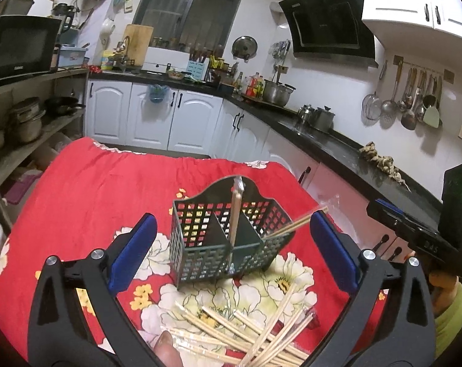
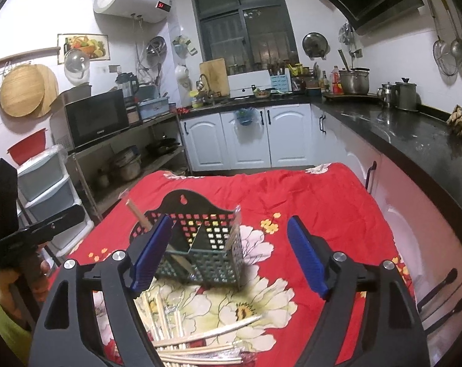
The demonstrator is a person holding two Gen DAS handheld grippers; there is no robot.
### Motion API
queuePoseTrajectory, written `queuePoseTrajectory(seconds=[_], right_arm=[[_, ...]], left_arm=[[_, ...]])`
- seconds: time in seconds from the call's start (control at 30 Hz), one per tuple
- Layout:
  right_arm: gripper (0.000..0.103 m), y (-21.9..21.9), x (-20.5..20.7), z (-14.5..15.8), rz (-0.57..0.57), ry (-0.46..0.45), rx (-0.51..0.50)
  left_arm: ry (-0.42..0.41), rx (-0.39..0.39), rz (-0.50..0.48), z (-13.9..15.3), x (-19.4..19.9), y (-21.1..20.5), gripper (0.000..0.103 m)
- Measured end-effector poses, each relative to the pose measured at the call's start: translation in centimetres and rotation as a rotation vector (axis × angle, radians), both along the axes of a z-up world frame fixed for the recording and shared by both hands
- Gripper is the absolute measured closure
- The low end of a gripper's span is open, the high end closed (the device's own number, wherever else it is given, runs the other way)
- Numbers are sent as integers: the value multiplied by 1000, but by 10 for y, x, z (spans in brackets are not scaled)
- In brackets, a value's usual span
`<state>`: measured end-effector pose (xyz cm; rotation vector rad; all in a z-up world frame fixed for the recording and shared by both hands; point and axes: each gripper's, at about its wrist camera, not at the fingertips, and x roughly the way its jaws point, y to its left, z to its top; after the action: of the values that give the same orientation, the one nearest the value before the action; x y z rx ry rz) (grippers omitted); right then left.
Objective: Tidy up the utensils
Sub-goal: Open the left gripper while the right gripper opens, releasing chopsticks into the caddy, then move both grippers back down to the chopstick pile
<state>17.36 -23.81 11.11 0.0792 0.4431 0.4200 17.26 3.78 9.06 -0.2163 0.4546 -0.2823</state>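
Kitchen's looking cluttered: red floral cloth [image 1: 108, 183] filling mid-frame, black counter [image 1: 338, 143] running right. Perforated caddy [image 1: 228, 241] sitting center, chopsticks [image 1: 255, 330] lying bottom. Left gripper [image 1: 231, 250] and right gripper [image 2: 231, 257] both gaping, holding nothing.

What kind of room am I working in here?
A home kitchen, most likely: a range hood over the black countertop, a microwave on a shelf, and ladles hanging on the tiled wall.

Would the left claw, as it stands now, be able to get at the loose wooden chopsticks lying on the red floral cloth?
Probably yes: the left claw stands open and empty, and the loose wooden chopsticks lie uncovered just below it, in front of the dark perforated basket.
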Motion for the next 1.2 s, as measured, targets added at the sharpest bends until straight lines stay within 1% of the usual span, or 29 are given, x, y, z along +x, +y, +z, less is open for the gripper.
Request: queuePoseTrajectory(seconds=[0.3, 0.63, 0.77, 1.07, 1.2], right_arm=[[26, 5, -17, -14, 24, 8, -18], [25, 8, -27, -29, 34, 24, -51], [25, 7, -26, -36, 31, 40, -63], [25, 5, -32, -48, 34, 65, -78], [25, 5, -32, -57, 36, 90, -83]], left_arm=[[21, 28, 0, -16, -12, -6, 11], [74, 23, 6, -37, -16, -5, 11], [101, 25, 15, -47, -18, -1, 11], [137, 25, 49, -62, -30, 14, 11], [170, 20, 66, -72, -31, 22, 11]])
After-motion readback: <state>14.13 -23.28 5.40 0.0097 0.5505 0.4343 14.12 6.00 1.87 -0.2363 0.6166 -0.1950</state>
